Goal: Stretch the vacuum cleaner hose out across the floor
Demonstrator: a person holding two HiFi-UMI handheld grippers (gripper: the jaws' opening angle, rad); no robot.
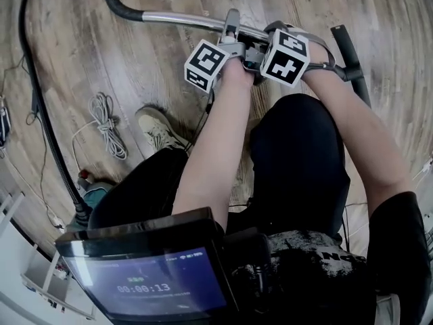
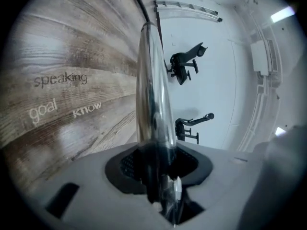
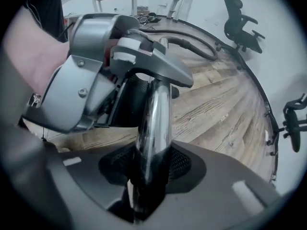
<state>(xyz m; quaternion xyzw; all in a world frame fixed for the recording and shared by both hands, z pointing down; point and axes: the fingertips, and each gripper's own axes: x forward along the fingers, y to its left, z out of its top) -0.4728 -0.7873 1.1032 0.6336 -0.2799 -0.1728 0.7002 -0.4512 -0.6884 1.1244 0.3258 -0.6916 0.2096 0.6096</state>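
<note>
Overhead, left gripper (image 1: pixel 231 29) and right gripper (image 1: pixel 269 42) both clamp the metal tube (image 1: pixel 176 20), with the black hose (image 1: pixel 118 4) curving off its end. Only the right gripper view shows that hose trailing away across the floor (image 3: pixel 225 104).

Wood plank floor (image 1: pixel 81 46), black hose (image 1: pixel 54 147) along left, coiled grey cord (image 1: pixel 107 124), shoe (image 1: pixel 155 128)
</note>
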